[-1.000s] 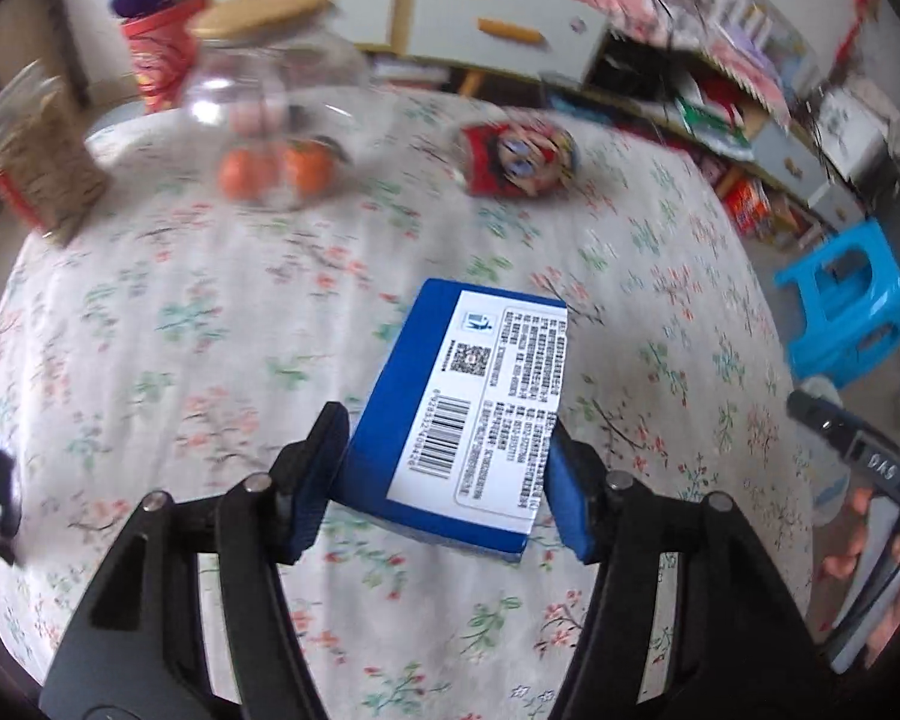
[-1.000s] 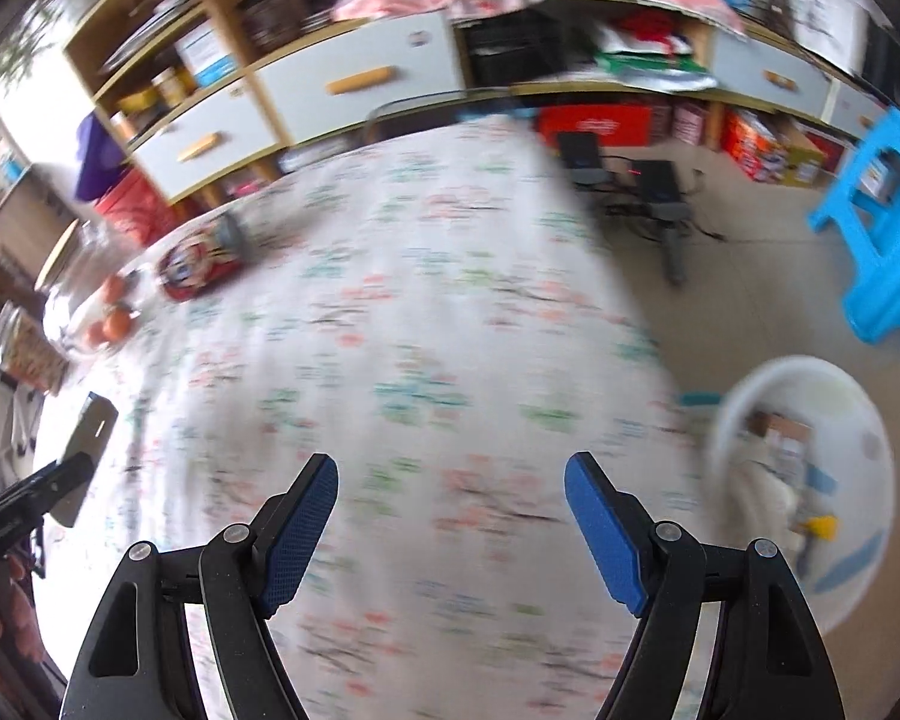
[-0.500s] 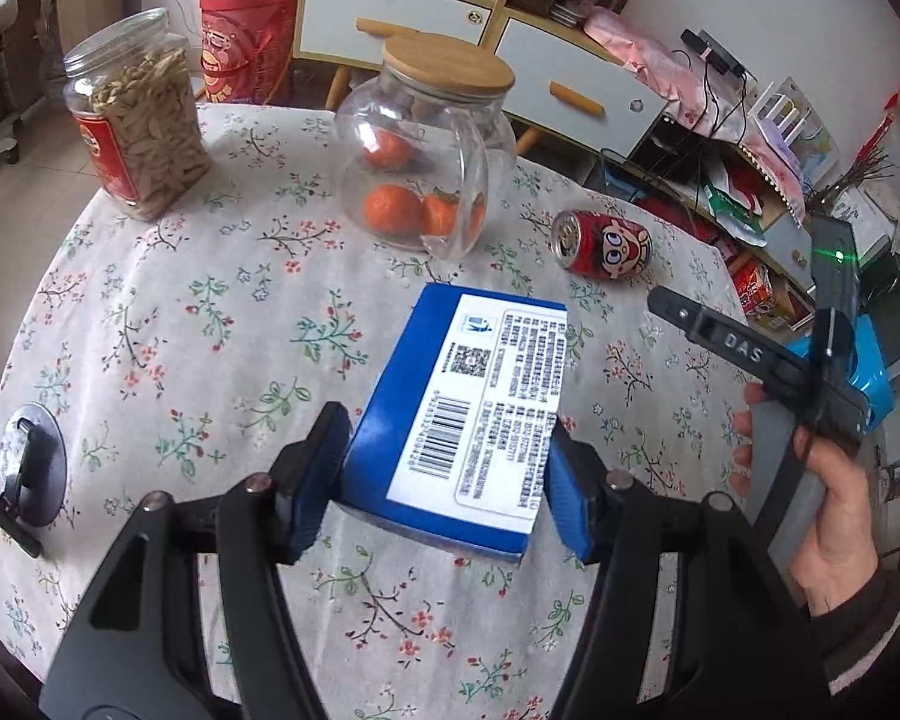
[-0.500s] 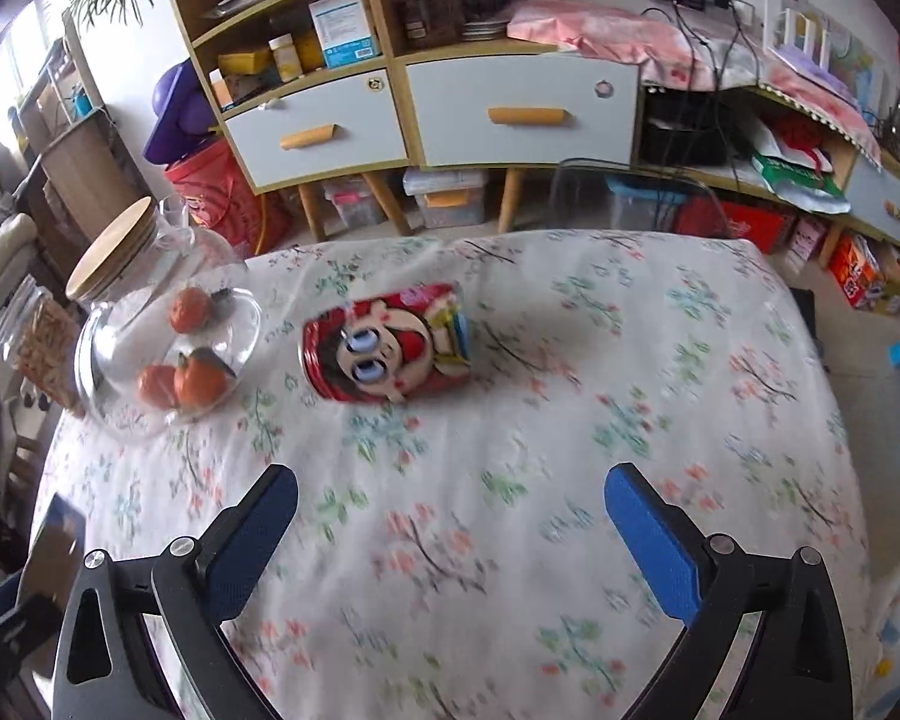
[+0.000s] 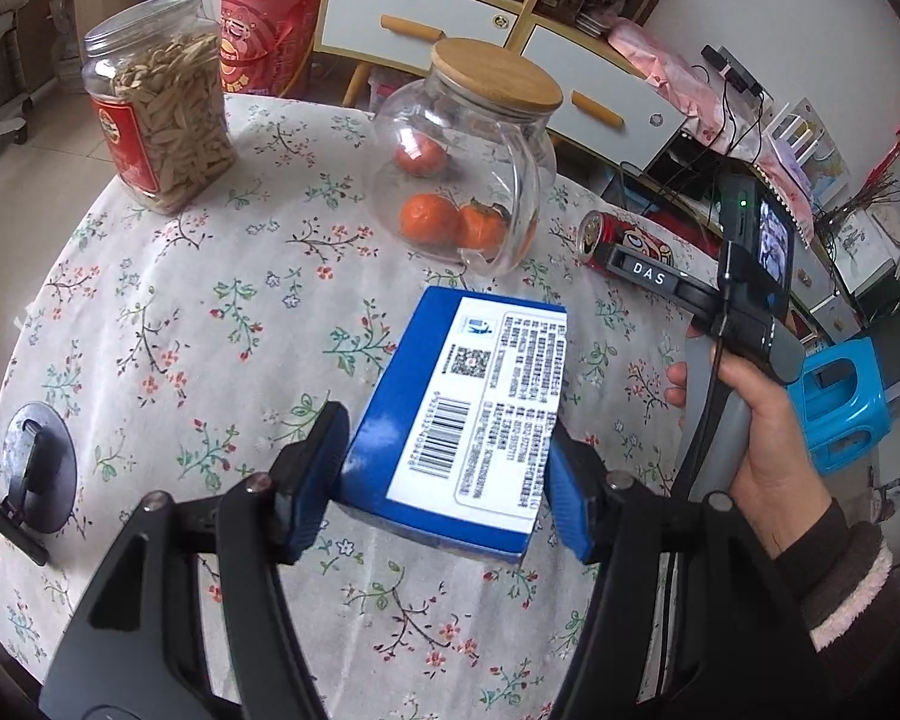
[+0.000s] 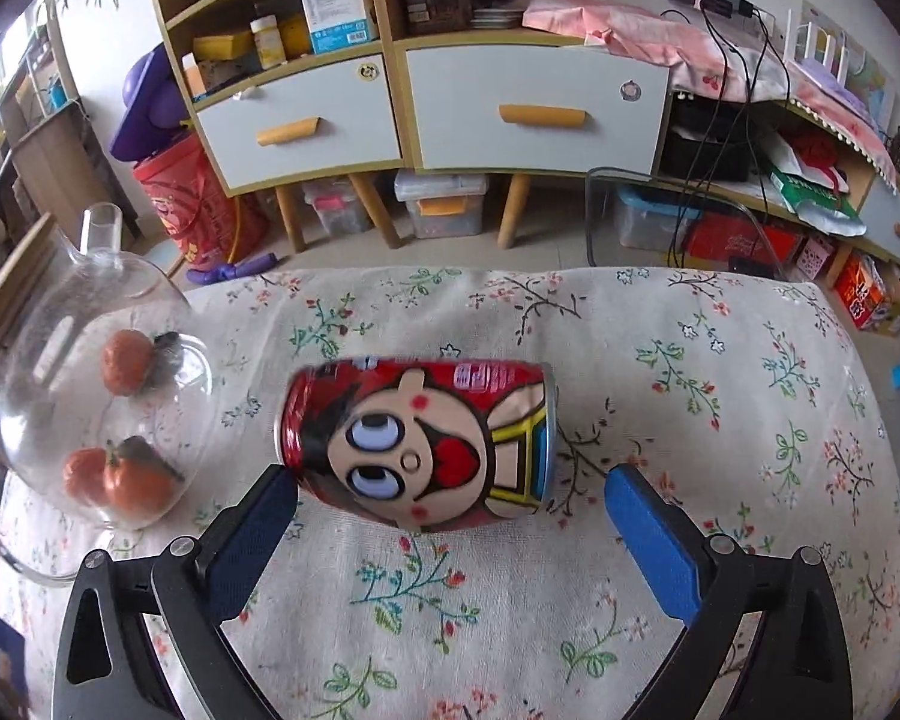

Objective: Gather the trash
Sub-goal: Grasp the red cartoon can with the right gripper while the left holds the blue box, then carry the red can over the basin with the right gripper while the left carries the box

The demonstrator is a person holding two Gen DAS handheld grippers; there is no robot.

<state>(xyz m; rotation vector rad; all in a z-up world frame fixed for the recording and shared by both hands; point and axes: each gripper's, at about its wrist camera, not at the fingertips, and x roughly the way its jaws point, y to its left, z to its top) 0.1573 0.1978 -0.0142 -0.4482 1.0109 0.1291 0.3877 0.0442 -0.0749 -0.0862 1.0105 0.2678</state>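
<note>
My left gripper (image 5: 444, 486) is shut on a blue box (image 5: 468, 414) with a white label and holds it over the floral tablecloth. A red cartoon can (image 6: 417, 441) lies on its side on the table; it also shows in the left wrist view (image 5: 621, 240). My right gripper (image 6: 450, 510) is open, its fingers on either side of the can's near side, not touching it. In the left wrist view the right gripper (image 5: 642, 270) reaches toward the can, held by a hand.
A glass jar (image 5: 465, 165) with oranges and a wooden lid stands left of the can. A jar of seeds (image 5: 162, 102) is at the far left. A black stand (image 5: 30, 468) sits at the table's left edge. A blue stool (image 5: 843, 408) and cabinets (image 6: 426, 108) lie beyond.
My right gripper has swung from the table's edge to the can and closed in on it, opening wider. My left gripper keeps holding the blue box, its view shifted left.
</note>
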